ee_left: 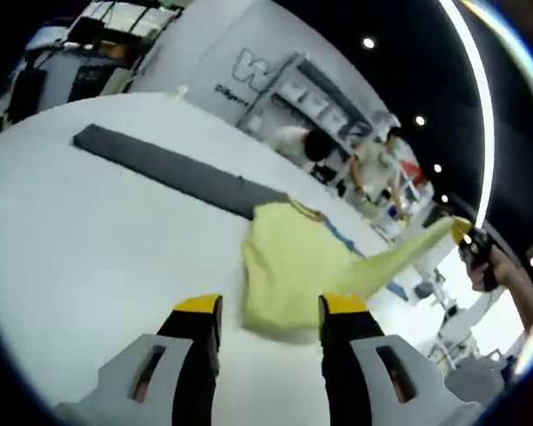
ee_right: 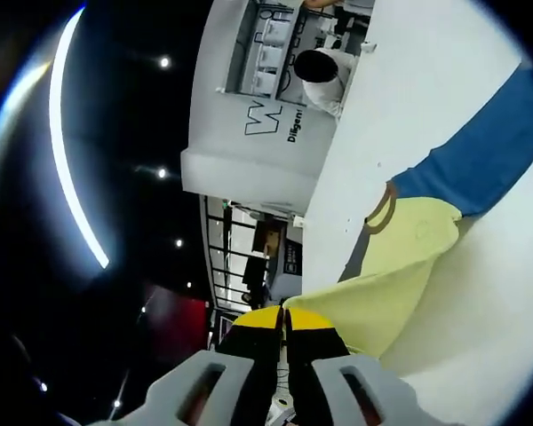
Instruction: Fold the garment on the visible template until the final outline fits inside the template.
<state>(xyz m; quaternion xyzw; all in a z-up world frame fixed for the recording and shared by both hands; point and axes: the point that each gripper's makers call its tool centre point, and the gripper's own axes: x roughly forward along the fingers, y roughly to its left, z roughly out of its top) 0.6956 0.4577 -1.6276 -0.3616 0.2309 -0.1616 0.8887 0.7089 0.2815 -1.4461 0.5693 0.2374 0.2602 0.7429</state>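
Garment: a pale yellow top (ee_left: 289,275) is seen lying on the white tabletop (ee_left: 80,231), bunched, with one sleeve drawn out taut to the right and lifted off the surface.
Template: a dark grey strip (ee_left: 169,169) is laid across the far side of the tabletop, its near end touching the garment; in the right gripper view a blue strip (ee_right: 480,160) is seen running away from the collar — possibly another part of the template, though this cannot be confirmed.
Left gripper (ee_left: 271,311): its jaws are held apart with nothing between them, just near of the garment's hem.
Right gripper (ee_right: 284,319): its jaws are pressed together on the yellow sleeve end; it is also seen at the right in the left gripper view, held by a hand (ee_left: 493,266).
Background: shelving and a seated person (ee_left: 302,142) are seen beyond the tabletop.
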